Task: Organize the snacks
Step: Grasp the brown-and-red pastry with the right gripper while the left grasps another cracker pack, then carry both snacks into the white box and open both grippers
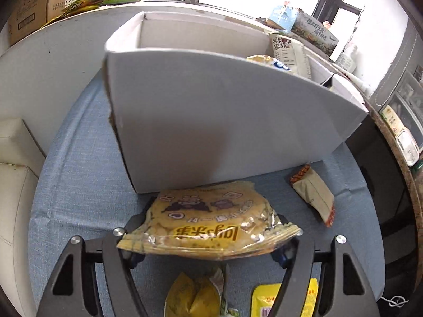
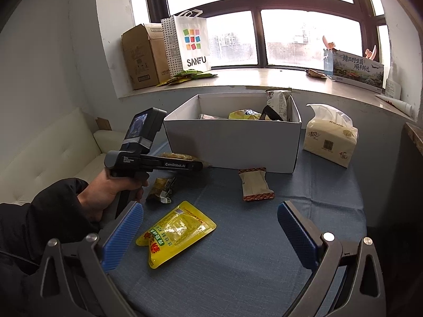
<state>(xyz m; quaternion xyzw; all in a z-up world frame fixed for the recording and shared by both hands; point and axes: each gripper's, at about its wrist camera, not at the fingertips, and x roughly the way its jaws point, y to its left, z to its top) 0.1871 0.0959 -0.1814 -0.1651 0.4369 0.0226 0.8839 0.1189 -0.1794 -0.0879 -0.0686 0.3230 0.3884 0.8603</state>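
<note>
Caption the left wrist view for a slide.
Left gripper closed on a yellow chip bag before the white box.

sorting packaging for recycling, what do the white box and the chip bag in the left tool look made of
White box: looks like matte white-faced cardboard; a brown core shows along its torn left edge. Chip bag: probably glossy metallised plastic film, crinkled with silvery glints at the seal.

White box (image 2: pixel 232 142), blue cloth (image 2: pixel 264 237), yellow pouch (image 2: pixel 175 233), yellow-gold chip bag (image 1: pixel 211 224).
</note>
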